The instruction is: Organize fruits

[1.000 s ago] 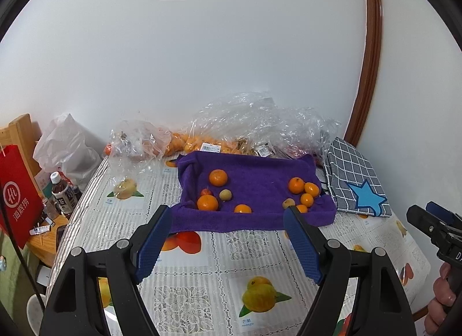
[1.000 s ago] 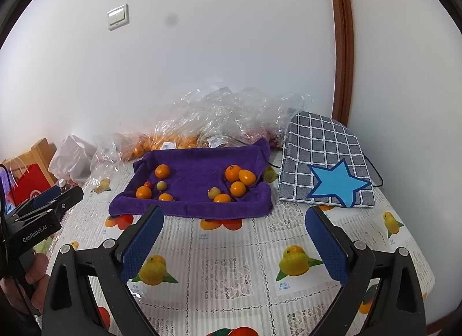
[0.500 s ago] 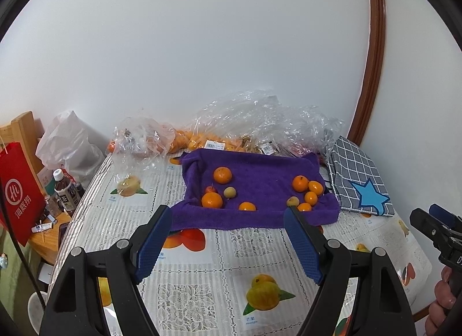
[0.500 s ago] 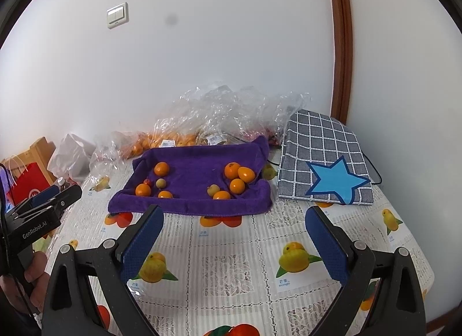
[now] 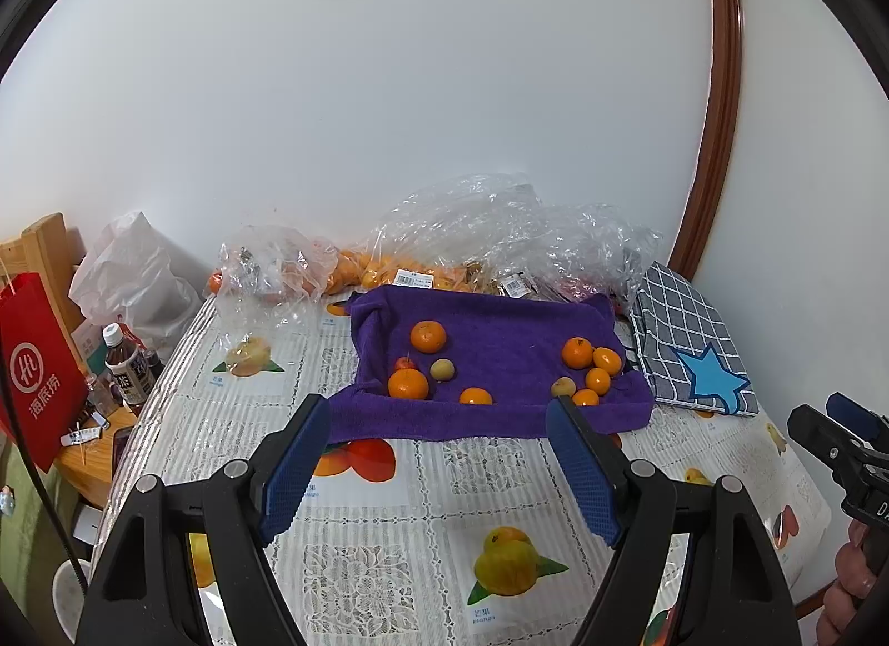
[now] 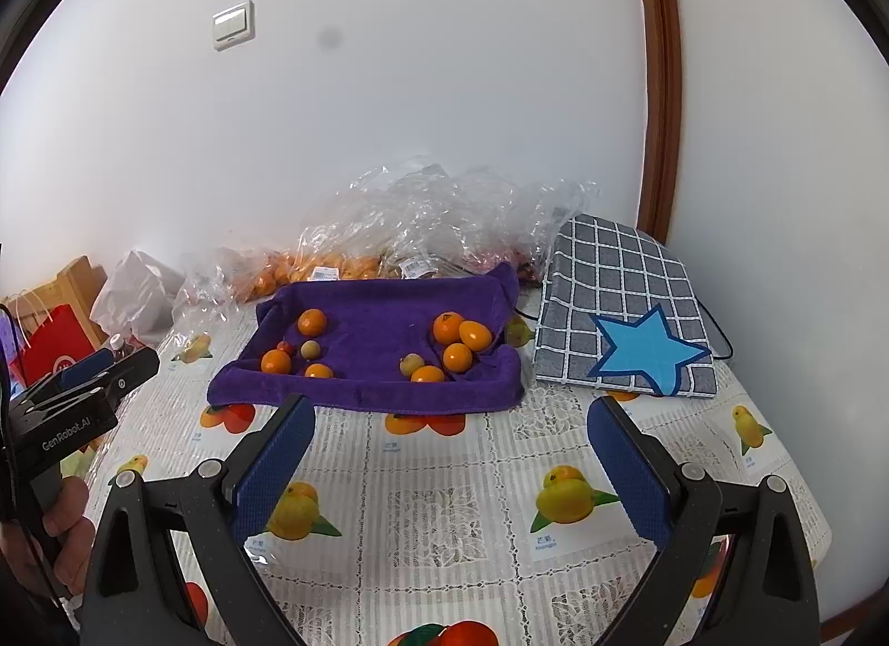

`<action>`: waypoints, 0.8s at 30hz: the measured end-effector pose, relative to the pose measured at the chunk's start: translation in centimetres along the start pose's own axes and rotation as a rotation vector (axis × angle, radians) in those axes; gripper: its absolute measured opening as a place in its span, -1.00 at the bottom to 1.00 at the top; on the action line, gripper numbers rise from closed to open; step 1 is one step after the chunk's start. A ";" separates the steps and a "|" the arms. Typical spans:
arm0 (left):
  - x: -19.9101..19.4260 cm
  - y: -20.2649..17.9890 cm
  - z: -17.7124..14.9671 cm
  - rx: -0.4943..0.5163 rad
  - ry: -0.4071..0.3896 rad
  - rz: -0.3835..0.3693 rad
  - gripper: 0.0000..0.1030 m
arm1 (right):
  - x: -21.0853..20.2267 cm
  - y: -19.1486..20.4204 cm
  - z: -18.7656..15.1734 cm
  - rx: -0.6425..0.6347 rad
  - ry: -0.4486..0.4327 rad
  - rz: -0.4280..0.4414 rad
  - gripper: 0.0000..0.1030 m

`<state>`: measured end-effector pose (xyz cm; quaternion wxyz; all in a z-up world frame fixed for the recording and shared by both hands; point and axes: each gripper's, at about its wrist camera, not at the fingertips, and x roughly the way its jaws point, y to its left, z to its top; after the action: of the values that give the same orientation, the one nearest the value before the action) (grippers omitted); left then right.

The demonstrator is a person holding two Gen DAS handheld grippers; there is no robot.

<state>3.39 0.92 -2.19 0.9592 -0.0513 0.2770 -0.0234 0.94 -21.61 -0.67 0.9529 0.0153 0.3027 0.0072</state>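
A purple towel (image 5: 500, 335) (image 6: 378, 324) lies at the back of the table with fruit on it. On its left part are oranges (image 5: 428, 336) (image 6: 311, 322), a small yellowish fruit (image 5: 442, 369) and a tiny red one (image 5: 405, 364). On its right part sits a cluster of oranges (image 5: 577, 353) (image 6: 449, 327). My left gripper (image 5: 436, 407) hovers open over the tablecloth, short of the towel's front edge. My right gripper (image 6: 450, 404) is also open, with nothing between its blue pads (image 6: 266, 474). Each gripper shows at the edge of the other's view, held by a hand (image 6: 66, 524).
Clear plastic bags (image 5: 500, 235) holding more oranges are heaped against the wall behind the towel. A grey checked pouch with a blue star (image 6: 628, 324) lies right of it. A red paper bag (image 5: 33, 368) and a bottle (image 5: 125, 362) stand past the table's left edge. The tablecloth (image 5: 389, 535) has printed fruit.
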 end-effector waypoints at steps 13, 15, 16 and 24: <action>0.0 0.1 0.0 0.000 0.003 0.002 0.52 | -0.1 0.2 -0.1 0.001 0.000 0.001 0.89; 0.0 0.1 0.0 0.002 0.002 0.004 0.52 | -0.1 0.2 -0.1 0.001 0.000 0.002 0.89; 0.0 0.2 0.0 0.002 0.002 0.004 0.52 | -0.1 0.2 -0.1 0.000 -0.001 0.002 0.89; 0.0 0.2 0.0 0.002 0.002 0.004 0.52 | -0.2 0.3 -0.1 0.000 -0.002 0.002 0.89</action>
<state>3.40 1.12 -2.21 0.9590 -0.0498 0.2780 -0.0216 0.73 -21.32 -0.66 0.9532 0.0154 0.3018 0.0084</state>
